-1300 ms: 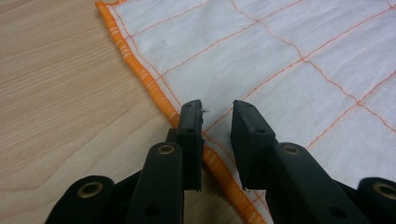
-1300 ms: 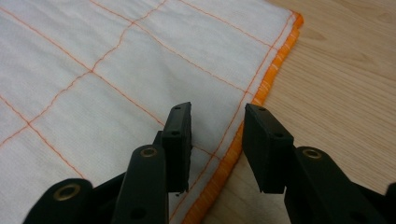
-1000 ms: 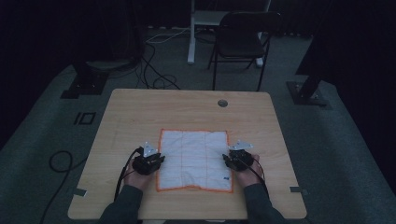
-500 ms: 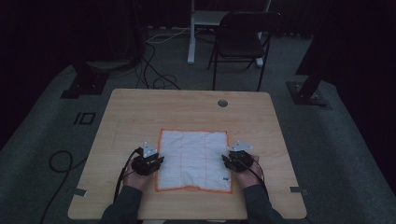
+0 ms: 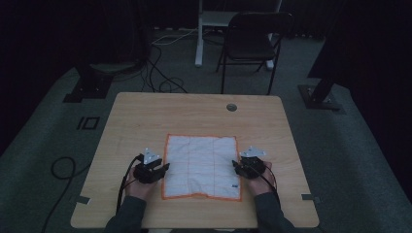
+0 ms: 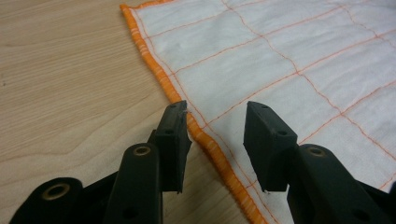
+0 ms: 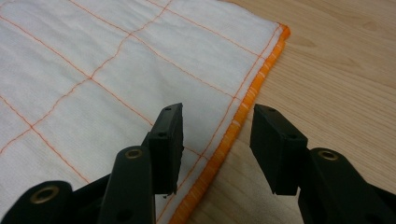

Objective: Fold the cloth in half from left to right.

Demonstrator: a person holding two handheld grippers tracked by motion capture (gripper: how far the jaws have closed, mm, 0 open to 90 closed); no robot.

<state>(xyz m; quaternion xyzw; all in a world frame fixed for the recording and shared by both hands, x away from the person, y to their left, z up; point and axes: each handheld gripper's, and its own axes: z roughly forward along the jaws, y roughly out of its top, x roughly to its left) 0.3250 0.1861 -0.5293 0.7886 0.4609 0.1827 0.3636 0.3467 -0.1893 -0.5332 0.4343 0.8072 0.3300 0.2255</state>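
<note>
A white cloth [image 5: 201, 166] with orange grid lines and an orange hem lies flat on the wooden table [image 5: 145, 116]. My left gripper [image 5: 164, 167] sits at the cloth's left edge. In the left gripper view the cloth [image 6: 280, 60] has its hem running between the gripper's [image 6: 217, 109] jaws, which have just been opening and do not press on it. My right gripper [image 5: 236, 165] sits at the right edge. Over the cloth [image 7: 93, 60] in the right gripper view, this gripper [image 7: 217, 109] also straddles the hem untouched, its jaws having just been opening.
A round cable hole [image 5: 231, 107] sits near the table's far edge. Bare wood surrounds the cloth on all sides. Beyond the table stand a dark chair [image 5: 252, 39] and stand bases on the floor, and a cable loop [image 5: 63, 167] lies left of the table.
Both grippers stay at the cloth's side edges, and the cloth lies as before. The high view shows no clear shift.
</note>
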